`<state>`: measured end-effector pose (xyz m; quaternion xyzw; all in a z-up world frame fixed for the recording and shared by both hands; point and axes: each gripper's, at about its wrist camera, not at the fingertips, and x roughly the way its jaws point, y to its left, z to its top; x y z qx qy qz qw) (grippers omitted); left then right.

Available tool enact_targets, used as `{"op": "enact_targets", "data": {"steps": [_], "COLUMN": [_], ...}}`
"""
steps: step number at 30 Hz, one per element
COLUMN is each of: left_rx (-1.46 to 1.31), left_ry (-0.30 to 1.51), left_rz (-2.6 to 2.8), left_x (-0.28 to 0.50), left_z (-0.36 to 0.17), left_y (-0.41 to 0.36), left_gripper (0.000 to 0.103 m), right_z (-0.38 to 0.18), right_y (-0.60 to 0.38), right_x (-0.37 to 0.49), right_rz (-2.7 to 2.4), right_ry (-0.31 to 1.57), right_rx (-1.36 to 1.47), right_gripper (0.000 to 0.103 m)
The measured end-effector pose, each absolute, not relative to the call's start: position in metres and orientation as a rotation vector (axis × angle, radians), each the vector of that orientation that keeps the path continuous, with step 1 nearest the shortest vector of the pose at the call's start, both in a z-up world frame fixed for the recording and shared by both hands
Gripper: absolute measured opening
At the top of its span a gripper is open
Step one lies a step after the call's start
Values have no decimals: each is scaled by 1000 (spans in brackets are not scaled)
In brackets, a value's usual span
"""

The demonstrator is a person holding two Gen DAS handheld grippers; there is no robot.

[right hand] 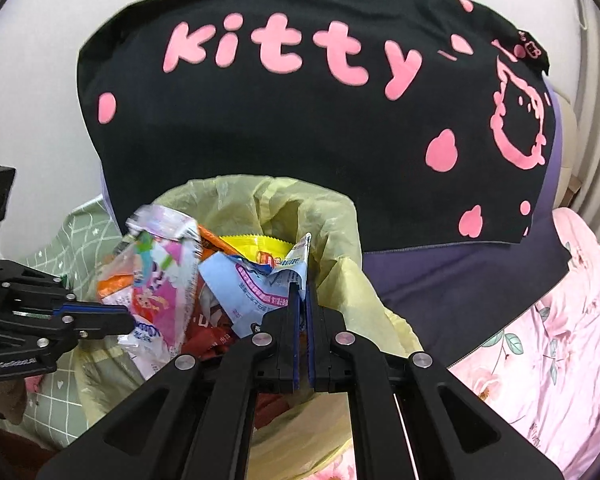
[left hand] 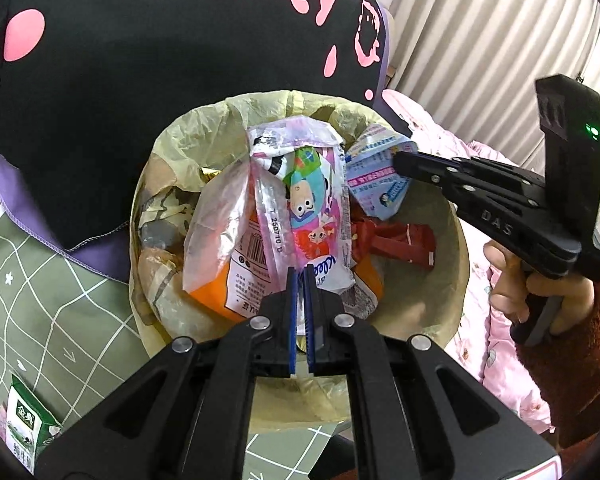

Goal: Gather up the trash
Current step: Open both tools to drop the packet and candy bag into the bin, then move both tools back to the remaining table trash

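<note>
A bin lined with a pale yellow bag is stuffed with wrappers. My left gripper is shut on the lower edge of a pink and clear cartoon wrapper, which stands up over the bin. Coming in from the right, my right gripper is shut on a light blue packet at the bin's rim. Both packets hang just above the trash inside. An orange packet and a red wrapper lie in the bin.
A black cushion with pink letters leans right behind the bin. A green and white milk carton lies on the green grid sheet at left. Pink floral bedding lies at right. A hand in a red-brown sleeve holds the right gripper.
</note>
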<state>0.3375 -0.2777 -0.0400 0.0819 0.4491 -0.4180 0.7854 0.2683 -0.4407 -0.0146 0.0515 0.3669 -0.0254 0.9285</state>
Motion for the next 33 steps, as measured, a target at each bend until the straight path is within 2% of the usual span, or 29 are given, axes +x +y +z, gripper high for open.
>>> {"op": "enact_targets", "data": {"steps": [6, 8, 9, 10, 11, 12, 16, 24, 33], "left_rx": [168, 161, 152, 141, 134, 124, 103, -12, 12], "left_ry": [943, 932, 923, 913, 905, 888, 848, 771, 777], "left_rz": [-919, -921, -924, -927, -928, -924, -898, -792, -532], "left_x": [334, 332, 331, 332, 333, 332, 331, 336, 347], "left_z": [-35, -33, -32, -30, -29, -26, -18, -6, -43], "left_y": [-276, -273, -270, -268, -268, -264, -248, -187, -67], "left_gripper": [4, 6, 12, 18, 21, 26, 33, 40, 45], "right_z": [-12, -12, -11, -10, -9, -8, -2, 17, 31], "right_y": [-440, -439, -438, -437, -436, -436, -435, -421, -359], "right_x": [261, 257, 256, 255, 253, 251, 247, 243, 251], "right_rz": [-61, -60, -63, -67, -73, -74, -73, -69, 95], "right_ry": [738, 731, 726, 723, 714, 704, 688, 643, 603], "right_rx": [108, 111, 107, 104, 104, 108, 119, 126, 107], "right_gripper": [5, 6, 8, 19, 33, 38, 38, 39, 39]}}
